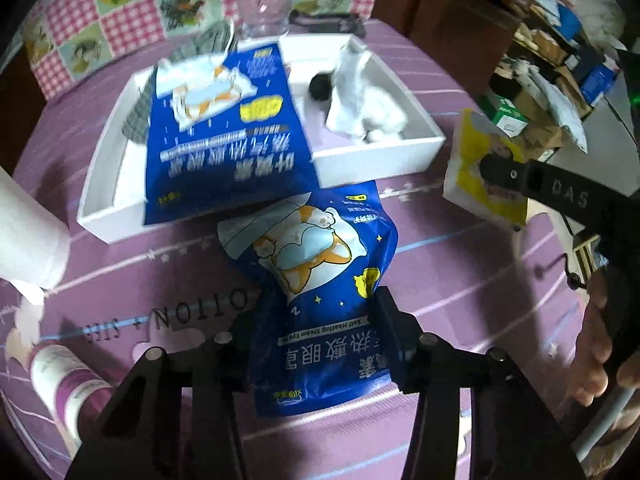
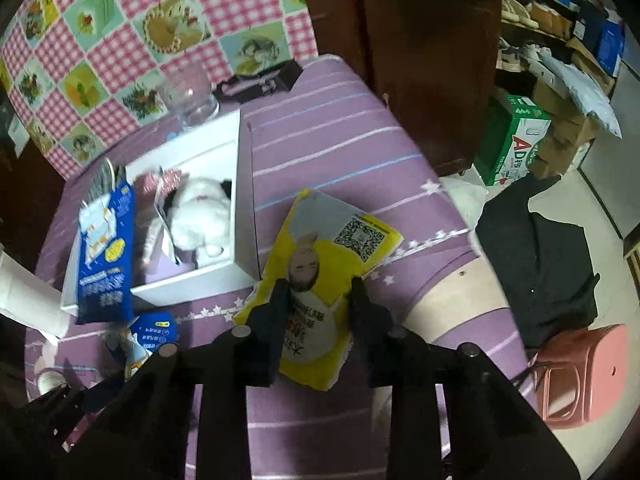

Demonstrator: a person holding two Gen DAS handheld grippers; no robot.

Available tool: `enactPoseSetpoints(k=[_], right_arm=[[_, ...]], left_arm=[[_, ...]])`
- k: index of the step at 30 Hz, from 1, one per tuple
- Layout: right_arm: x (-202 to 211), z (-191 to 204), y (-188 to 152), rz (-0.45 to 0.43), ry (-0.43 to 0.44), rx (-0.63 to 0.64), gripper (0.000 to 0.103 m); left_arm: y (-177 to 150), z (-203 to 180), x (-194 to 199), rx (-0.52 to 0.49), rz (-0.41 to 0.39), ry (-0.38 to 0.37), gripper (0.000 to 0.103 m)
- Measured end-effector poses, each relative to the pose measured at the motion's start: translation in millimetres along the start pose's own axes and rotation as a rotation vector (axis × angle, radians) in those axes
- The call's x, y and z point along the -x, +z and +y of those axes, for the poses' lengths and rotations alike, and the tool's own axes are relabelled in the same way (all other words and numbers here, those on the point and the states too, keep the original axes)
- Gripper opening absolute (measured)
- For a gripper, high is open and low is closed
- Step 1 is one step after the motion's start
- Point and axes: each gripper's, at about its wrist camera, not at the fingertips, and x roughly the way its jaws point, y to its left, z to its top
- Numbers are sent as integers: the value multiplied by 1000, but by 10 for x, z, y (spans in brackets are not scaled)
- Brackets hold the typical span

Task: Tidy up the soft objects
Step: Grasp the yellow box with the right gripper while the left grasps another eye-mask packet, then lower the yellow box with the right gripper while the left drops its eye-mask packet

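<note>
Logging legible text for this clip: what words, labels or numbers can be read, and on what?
"Self Heating Steam Eye", upside down: blue pouch in the left claw.
"DAS": right claw's arm.
"AD": green carton.
"OTTON + STEE", upside down, partly cut off: purple cloth.
Chinese print and the yellow pouch's QR code: unreadable.

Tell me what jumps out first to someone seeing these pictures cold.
A blue eye-mask pouch lies on the purple cloth, pinched by the left gripper, while the right gripper clamps a yellow packet. Behind them a white tray holds a white plush toy, with a second blue pouch draped over its front rim.
</note>
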Motion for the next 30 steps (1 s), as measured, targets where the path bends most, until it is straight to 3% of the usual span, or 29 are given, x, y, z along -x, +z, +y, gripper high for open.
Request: enactPoseSetpoints(k=[7,13,17,21,25,30], right_arm=[[427,185,48,-95,106,24,31],[524,535,153,-127,142,79,31],[448,721,314,-123,160,91,31],[87,899,408,-33,200,95,31],[-373,1062,456,45,163,114,32],[-652,1197,498,7,143,143,33]], left_arm=[[39,101,550,6,-86,-94,47],[101,385,1050,70,-231,-161,47],[217,530,1064,77,-285,-81,47],[440,602,656,60,-238,-29,47],[661,653,62,30,-163,172,47],[828,801,-179,97,-193,178,48]])
